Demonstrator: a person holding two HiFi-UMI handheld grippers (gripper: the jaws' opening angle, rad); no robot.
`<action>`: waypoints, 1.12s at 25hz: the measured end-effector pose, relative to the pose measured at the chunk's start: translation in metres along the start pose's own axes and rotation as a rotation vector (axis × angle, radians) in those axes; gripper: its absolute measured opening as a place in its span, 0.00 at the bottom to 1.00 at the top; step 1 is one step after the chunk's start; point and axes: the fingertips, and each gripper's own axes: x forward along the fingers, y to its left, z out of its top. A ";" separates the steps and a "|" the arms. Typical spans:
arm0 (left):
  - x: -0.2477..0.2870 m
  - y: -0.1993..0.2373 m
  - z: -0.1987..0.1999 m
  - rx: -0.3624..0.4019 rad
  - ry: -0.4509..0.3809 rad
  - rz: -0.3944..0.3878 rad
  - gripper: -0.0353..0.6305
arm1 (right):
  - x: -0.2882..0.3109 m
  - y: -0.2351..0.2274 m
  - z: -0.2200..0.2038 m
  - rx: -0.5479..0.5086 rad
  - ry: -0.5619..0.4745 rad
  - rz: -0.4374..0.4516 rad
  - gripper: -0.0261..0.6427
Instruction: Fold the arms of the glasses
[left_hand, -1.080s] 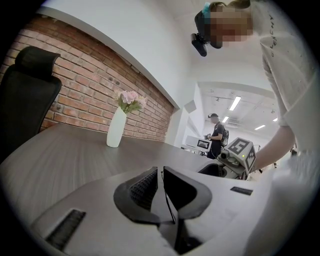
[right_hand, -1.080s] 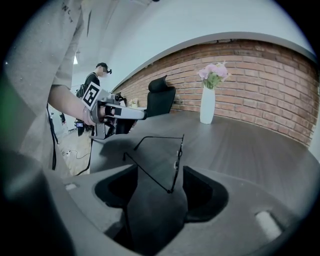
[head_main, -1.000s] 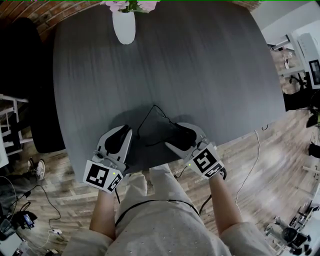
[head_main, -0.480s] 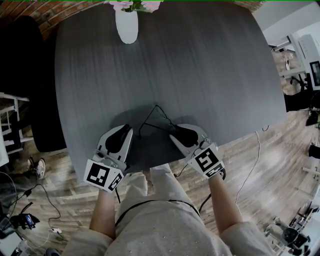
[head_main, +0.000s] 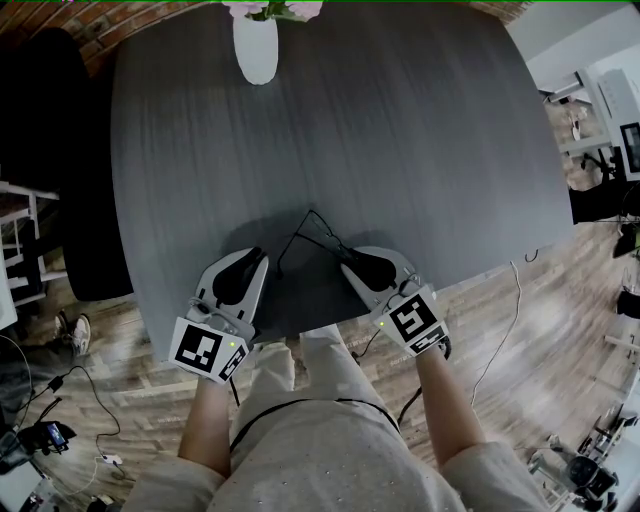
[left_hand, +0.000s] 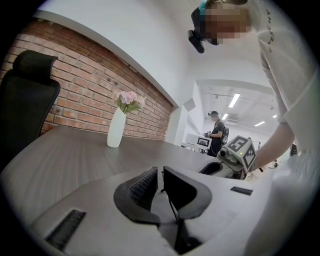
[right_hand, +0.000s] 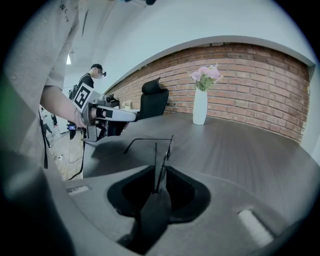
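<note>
The thin black wire glasses (head_main: 312, 222) lie open on the dark grey table (head_main: 400, 150) near its front edge. My right gripper (head_main: 350, 266) reaches in from the right. Its jaws have just been closing and now pinch the frame of the glasses (right_hand: 170, 144) between the pads, while one arm (right_hand: 147, 140) sticks out to the left. My left gripper (head_main: 252, 258) rests on the table left of the glasses, jaws together, apart from the near arm tip. In the left gripper view only a narrow slit shows between its pads (left_hand: 145, 185).
A white vase (head_main: 256, 48) with pink flowers stands at the table's far edge. A black office chair (head_main: 45, 150) is at the left. Cables lie on the wooden floor (head_main: 520, 330) below the table's front edge.
The right gripper's jaws stood wide apart a second ago and have come together on the glasses. The left gripper and both hands have stayed in place.
</note>
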 end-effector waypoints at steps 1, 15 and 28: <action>0.000 0.000 0.000 0.005 0.002 0.001 0.10 | 0.000 0.000 0.000 0.000 0.000 -0.002 0.14; -0.001 -0.006 -0.008 0.058 0.038 0.004 0.11 | 0.002 -0.002 0.000 -0.009 0.004 -0.013 0.08; -0.010 -0.003 -0.054 0.320 0.323 -0.089 0.10 | -0.004 0.000 0.006 0.102 -0.083 0.038 0.27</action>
